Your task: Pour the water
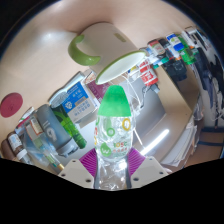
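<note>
Tilted gripper (112, 168), jaws clamped on green-capped bottle (113, 125).

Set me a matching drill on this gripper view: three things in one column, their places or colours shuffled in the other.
Things:
1. clear plastic bottle with green cap
2. white round cup with green rim
3. pink finger pads

Descriptions:
A. beyond the bottle, on the table
B. pressing both sides of the bottle
C. held between the gripper jaws

Pairs: 1-C, 2-A, 3-B
</note>
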The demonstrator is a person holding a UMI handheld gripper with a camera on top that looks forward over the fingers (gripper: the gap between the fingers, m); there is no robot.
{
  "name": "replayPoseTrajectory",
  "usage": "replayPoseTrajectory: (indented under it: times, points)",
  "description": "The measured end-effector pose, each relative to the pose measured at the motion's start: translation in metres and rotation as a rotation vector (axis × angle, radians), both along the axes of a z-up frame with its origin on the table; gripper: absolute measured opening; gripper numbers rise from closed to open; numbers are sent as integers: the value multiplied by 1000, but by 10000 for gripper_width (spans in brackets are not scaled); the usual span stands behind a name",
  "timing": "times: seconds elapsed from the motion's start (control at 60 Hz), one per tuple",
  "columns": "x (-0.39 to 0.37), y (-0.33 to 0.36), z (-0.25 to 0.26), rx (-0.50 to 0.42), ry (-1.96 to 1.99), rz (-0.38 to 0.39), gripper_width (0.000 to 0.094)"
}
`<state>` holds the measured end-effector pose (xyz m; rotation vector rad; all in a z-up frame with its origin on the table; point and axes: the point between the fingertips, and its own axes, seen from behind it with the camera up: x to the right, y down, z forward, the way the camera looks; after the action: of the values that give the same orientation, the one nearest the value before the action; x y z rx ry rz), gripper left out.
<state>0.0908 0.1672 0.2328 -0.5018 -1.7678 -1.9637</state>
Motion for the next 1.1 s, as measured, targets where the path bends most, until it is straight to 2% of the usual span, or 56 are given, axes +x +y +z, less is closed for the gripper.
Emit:
replayPoseTrajectory:
  times: [0.15, 0.317, 0.417, 0.483, 0.517, 0.633, 0.7, 0.817, 0.867, 0.967, 1.05, 1.1]
  points:
    - [6, 1, -1, -8, -12, -23, 362]
    - [9, -2, 6, 0, 112, -10, 362]
    - [24, -2, 27, 28, 491, -6, 360]
    - [46, -12, 36, 83, 865, 6, 361]
    - [57, -8, 40, 64, 1050, -8, 362]
    - [100, -16, 13, 43, 1755, -28, 364]
    - [127, -20, -19, 48, 2104, -72, 364]
    - [142, -26, -77, -4, 2479, -78, 363]
    - [152, -24, -88, -55, 2521, -94, 365]
    - [151, -30, -105, -91, 2515, -27, 362]
    - [145, -26, -110, -192, 2525, -24, 362]
    - [138, -28, -128, -185, 2535, -16, 365]
